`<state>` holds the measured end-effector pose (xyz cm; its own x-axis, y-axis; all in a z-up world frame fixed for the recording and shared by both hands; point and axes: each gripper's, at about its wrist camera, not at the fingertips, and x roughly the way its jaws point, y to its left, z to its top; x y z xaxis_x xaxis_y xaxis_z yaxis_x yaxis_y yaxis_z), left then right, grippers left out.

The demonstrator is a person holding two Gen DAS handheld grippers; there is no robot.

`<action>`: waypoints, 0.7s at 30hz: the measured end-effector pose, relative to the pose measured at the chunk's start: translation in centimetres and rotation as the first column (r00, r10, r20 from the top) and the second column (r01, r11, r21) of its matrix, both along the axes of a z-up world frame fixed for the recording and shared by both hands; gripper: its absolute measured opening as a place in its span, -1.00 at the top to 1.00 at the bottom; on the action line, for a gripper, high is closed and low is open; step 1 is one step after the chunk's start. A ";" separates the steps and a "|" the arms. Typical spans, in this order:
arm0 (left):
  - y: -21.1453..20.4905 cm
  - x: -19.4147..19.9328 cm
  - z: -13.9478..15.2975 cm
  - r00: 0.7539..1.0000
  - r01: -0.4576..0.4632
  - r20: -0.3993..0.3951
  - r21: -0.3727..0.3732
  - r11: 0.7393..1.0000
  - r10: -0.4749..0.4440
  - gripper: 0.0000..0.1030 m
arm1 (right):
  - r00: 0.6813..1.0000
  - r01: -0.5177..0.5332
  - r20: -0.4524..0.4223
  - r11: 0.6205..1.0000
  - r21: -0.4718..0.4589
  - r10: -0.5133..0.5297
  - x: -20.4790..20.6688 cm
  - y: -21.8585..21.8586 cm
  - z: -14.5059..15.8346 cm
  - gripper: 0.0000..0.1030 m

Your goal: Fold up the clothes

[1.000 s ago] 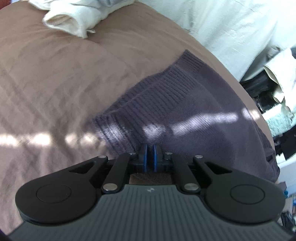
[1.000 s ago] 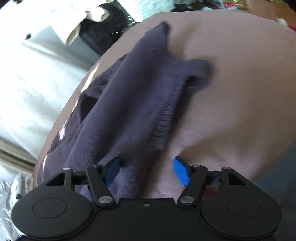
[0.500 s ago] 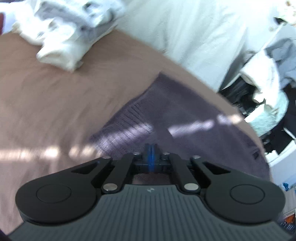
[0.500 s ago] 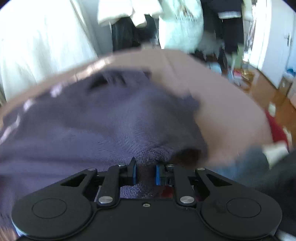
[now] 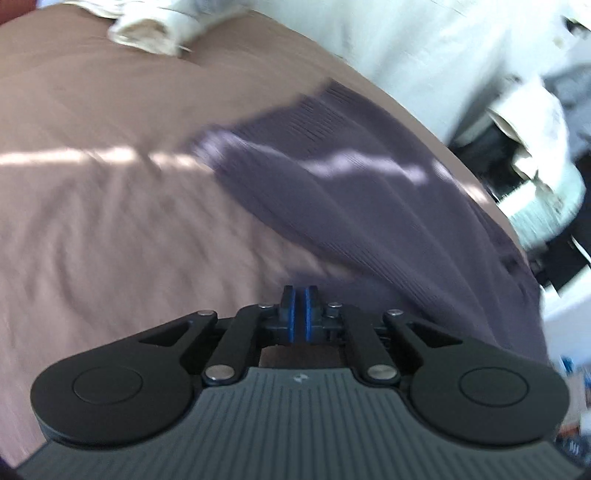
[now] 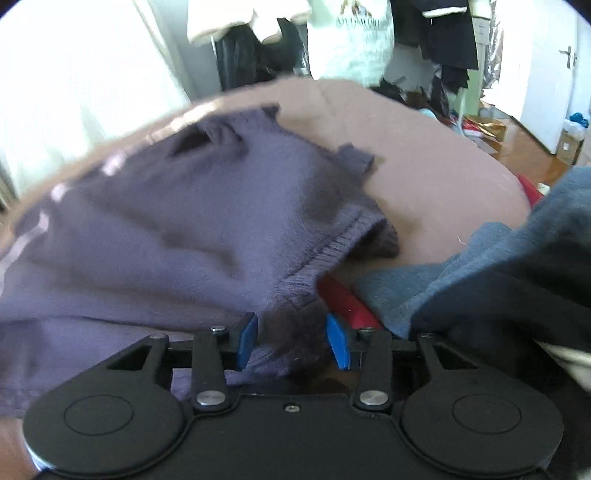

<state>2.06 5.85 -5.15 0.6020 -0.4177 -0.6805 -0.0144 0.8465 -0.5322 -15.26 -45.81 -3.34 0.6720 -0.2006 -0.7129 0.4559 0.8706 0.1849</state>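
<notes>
Lying spread across the brown bed cover [image 5: 110,221]: a purple knit sweater [image 5: 369,192], ribbed hem nearest the rolled cream towel [image 5: 147,33] at the cover's far edge, body running toward the cover's right rim, sunlit streaks crossing both. Hovering just over the sweater's near fold: left hand-held gripper [image 5: 300,314], blue pads almost together with a thin slit between them, having just been parting, nothing seen pinched there, though motion blur is smearing the cloth. Sitting at the sweater's ribbed cuff edge: right hand-held gripper [image 6: 291,341], blue pads standing apart after just widening, purple knit bunched loosely between them without either pad pressing it. Resting beside that cuff, on the cover's near right side: blue fleece garment [image 6: 461,266] and a red item [image 6: 343,299].
</notes>
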 end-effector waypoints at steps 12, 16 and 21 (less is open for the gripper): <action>-4.3 -2.5 0.0 0.995 0.085 -0.072 0.202 0.976 -0.072 -0.35 | 0.929 -0.350 0.087 0.929 -0.120 0.361 -1.8 8.2 3.2 -0.44; -3.1 -2.2 0.0 0.998 0.029 -0.054 0.187 0.982 -0.020 -0.35 | 0.917 -0.385 0.029 0.903 -0.194 0.397 -1.3 9.6 0.6 -0.51; -4.5 -1.6 -0.8 0.992 0.106 -0.093 0.204 0.973 -0.089 -0.45 | 0.910 -0.408 0.009 0.899 -0.161 0.415 0.8 10.3 -0.8 -0.51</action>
<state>0.46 1.31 -5.91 0.5034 -0.3152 -0.8045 0.0372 0.9381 -0.3443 -14.46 -35.54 -4.10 0.7469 -0.0035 -0.6649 0.0459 0.9979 0.0464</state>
